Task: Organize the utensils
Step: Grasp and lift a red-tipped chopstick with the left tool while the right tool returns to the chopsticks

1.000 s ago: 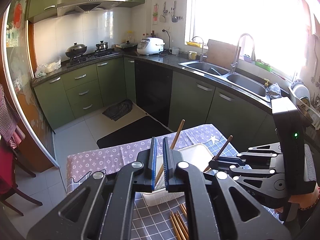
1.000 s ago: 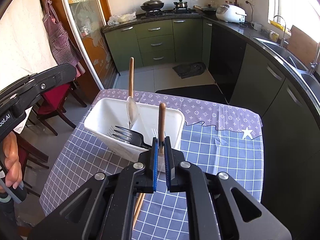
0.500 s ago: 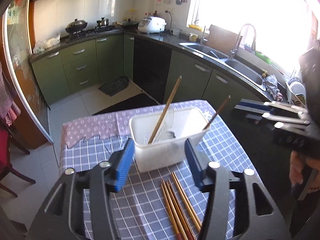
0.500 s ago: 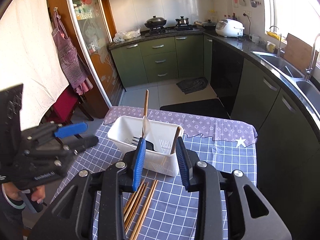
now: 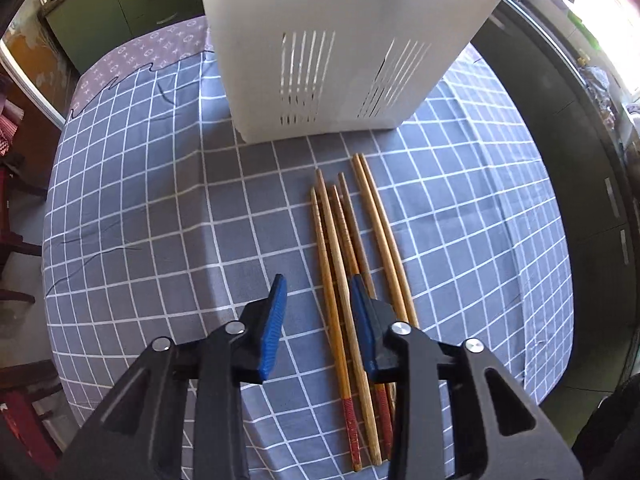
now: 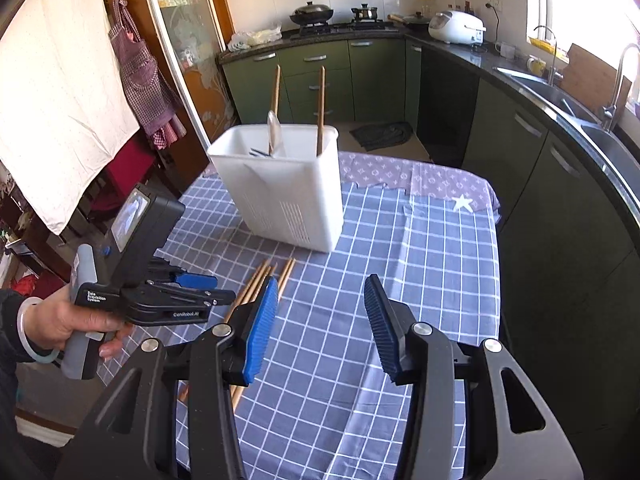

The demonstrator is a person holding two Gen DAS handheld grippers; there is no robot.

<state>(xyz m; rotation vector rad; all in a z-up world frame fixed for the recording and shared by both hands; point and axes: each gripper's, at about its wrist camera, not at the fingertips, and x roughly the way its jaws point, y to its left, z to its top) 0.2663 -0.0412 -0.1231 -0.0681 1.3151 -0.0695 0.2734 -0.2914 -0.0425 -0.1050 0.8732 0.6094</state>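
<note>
Several wooden chopsticks lie side by side on the checked tablecloth, in front of a white slotted utensil holder. My left gripper is open and low over the chopsticks, its fingers either side of the leftmost ones. In the right wrist view the holder stands upright with two wooden-handled utensils, a spoon and a fork in it. My right gripper is open and empty above the cloth. The left gripper shows there beside the chopsticks.
The table has a blue checked cloth with a purple patterned end. Green kitchen cabinets, a counter with a sink and a rice cooker lie beyond. A chair and a hanging apron are to the left.
Both grippers opened and let go of the wooden-handled utensils, which now stand in the holder. My left gripper dropped down over the chopsticks. My right gripper pulled back from the holder.
</note>
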